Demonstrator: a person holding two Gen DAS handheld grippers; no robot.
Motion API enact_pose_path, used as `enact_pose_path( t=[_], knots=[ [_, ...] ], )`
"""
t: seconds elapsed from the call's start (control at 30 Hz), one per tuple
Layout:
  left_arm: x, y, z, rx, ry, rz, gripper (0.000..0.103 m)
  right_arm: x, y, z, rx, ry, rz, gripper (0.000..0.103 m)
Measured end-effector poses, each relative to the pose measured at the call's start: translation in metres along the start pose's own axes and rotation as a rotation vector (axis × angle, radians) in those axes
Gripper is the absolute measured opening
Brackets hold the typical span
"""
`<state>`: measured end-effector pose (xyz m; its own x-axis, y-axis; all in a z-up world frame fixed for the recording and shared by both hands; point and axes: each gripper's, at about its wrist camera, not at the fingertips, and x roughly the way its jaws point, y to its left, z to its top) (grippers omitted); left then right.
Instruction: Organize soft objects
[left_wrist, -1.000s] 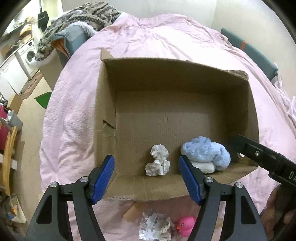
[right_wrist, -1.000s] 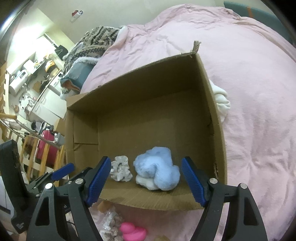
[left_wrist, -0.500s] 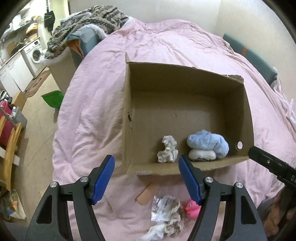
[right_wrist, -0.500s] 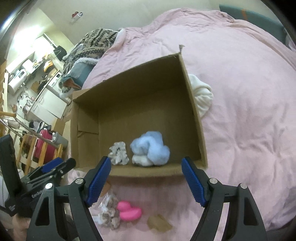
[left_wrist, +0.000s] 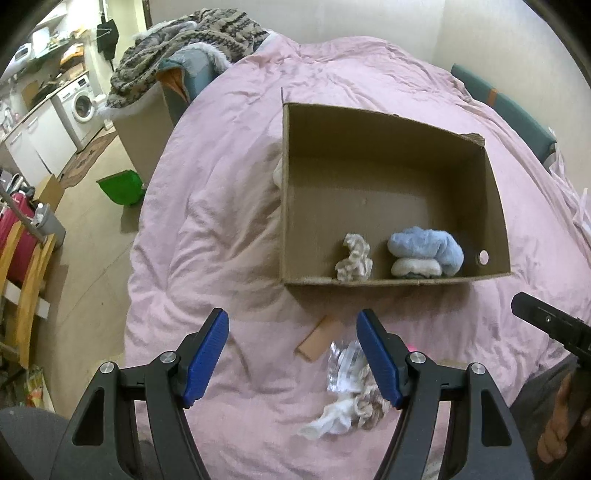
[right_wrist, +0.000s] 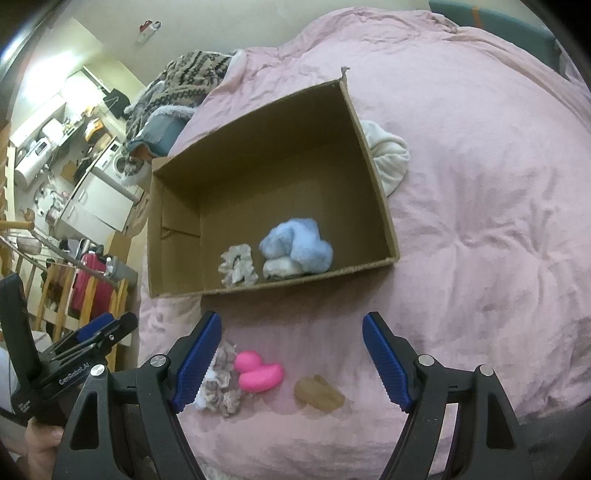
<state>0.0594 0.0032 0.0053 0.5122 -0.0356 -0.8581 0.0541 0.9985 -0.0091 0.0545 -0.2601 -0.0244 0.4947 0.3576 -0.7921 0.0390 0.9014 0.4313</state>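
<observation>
We hold both grippers, left (left_wrist: 291, 356) and right (right_wrist: 291, 360), fingers spread and empty, over the bed (right_wrist: 480, 184): a scrunchie (right_wrist: 237, 266) and blue plush (right_wrist: 295, 248) lie along the box's (right_wrist: 373, 162) near wall, while the duck (right_wrist: 258, 376), another scrunchie (right_wrist: 221, 391) and a tan piece (right_wrist: 319, 393) remain at the bed's near edge.

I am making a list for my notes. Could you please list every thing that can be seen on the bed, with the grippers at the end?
cardboard box: 1, brown, open, on the bed
blue fluffy item: 1, light blue, in box, on the white item
white soft item: 1, in box, near wall
scrunchie: 1, grey-white, in box
rubber duck: 1, pink, before the box
patterned scrunchie: 1, beige, beside duck
plastic wrapper: 1, clear, before the box
tan block: 1, right of duck
white cloth: 1, outside box
bedcover: 1, pink
left gripper: open, empty
right gripper: open, empty
</observation>
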Motion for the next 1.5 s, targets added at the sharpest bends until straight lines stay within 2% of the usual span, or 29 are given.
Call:
enact_pose_path(
  t=[0.2, 0.4, 0.47, 0.6, 0.73, 0.8, 0.83, 0.87, 0.9, 0.97, 1.03, 1.07, 1.13, 1.23, 1.33, 1.5],
  knots=[
    [-0.005, 0.010, -0.013, -0.051, 0.012, -0.007, 0.069, 0.001, -0.001, -0.010, 0.013, 0.022, 0.008, 0.083],
    [0.000, 0.021, -0.017, -0.132, 0.016, -0.015, 0.069, 0.018, -0.015, -0.012, 0.114, 0.084, 0.044, 0.083],
    [0.002, 0.023, -0.017, -0.152, 0.019, -0.019, 0.069, 0.028, -0.018, -0.013, 0.140, 0.128, 0.049, 0.083],
    [0.007, 0.024, -0.016, -0.168, 0.032, -0.021, 0.069, 0.058, -0.022, -0.025, 0.135, 0.276, -0.029, 0.083],
    [0.013, 0.026, -0.017, -0.193, 0.061, -0.036, 0.069, 0.081, -0.023, -0.037, 0.137, 0.392, -0.052, 0.083],
    [0.014, 0.026, -0.017, -0.198, 0.067, -0.044, 0.069, 0.085, -0.018, -0.037, 0.109, 0.401, -0.052, 0.078],
    [0.014, 0.025, -0.017, -0.198, 0.067, -0.046, 0.069, 0.088, -0.014, -0.037, 0.091, 0.411, -0.050, 0.069],
    [0.015, 0.025, -0.016, -0.197, 0.067, -0.047, 0.069, 0.092, -0.011, -0.038, 0.077, 0.421, -0.055, 0.064],
    [0.015, 0.024, -0.017, -0.195, 0.066, -0.047, 0.069, 0.096, -0.009, -0.039, 0.060, 0.431, -0.074, 0.063],
    [0.016, 0.023, -0.016, -0.191, 0.067, -0.046, 0.069, 0.103, -0.007, -0.041, 0.034, 0.438, -0.102, 0.054],
    [0.016, 0.023, -0.016, -0.191, 0.068, -0.046, 0.069, 0.106, -0.003, -0.041, -0.001, 0.439, -0.135, 0.031],
    [0.016, 0.023, -0.016, -0.193, 0.068, -0.046, 0.069, 0.106, -0.002, -0.042, -0.009, 0.439, -0.136, 0.023],
    [0.016, 0.023, -0.016, -0.196, 0.068, -0.046, 0.069, 0.107, 0.000, -0.042, -0.020, 0.440, -0.130, 0.016],
    [0.018, 0.025, -0.017, -0.205, 0.072, -0.043, 0.069, 0.102, 0.003, -0.041, -0.043, 0.436, -0.105, 0.010],
    [0.019, 0.028, -0.018, -0.213, 0.076, -0.040, 0.069, 0.089, 0.001, -0.039, -0.023, 0.401, -0.067, 0.009],
    [0.022, 0.032, -0.022, -0.212, 0.098, -0.042, 0.069, 0.055, 0.003, -0.021, -0.008, 0.253, 0.006, 0.009]
  ],
)
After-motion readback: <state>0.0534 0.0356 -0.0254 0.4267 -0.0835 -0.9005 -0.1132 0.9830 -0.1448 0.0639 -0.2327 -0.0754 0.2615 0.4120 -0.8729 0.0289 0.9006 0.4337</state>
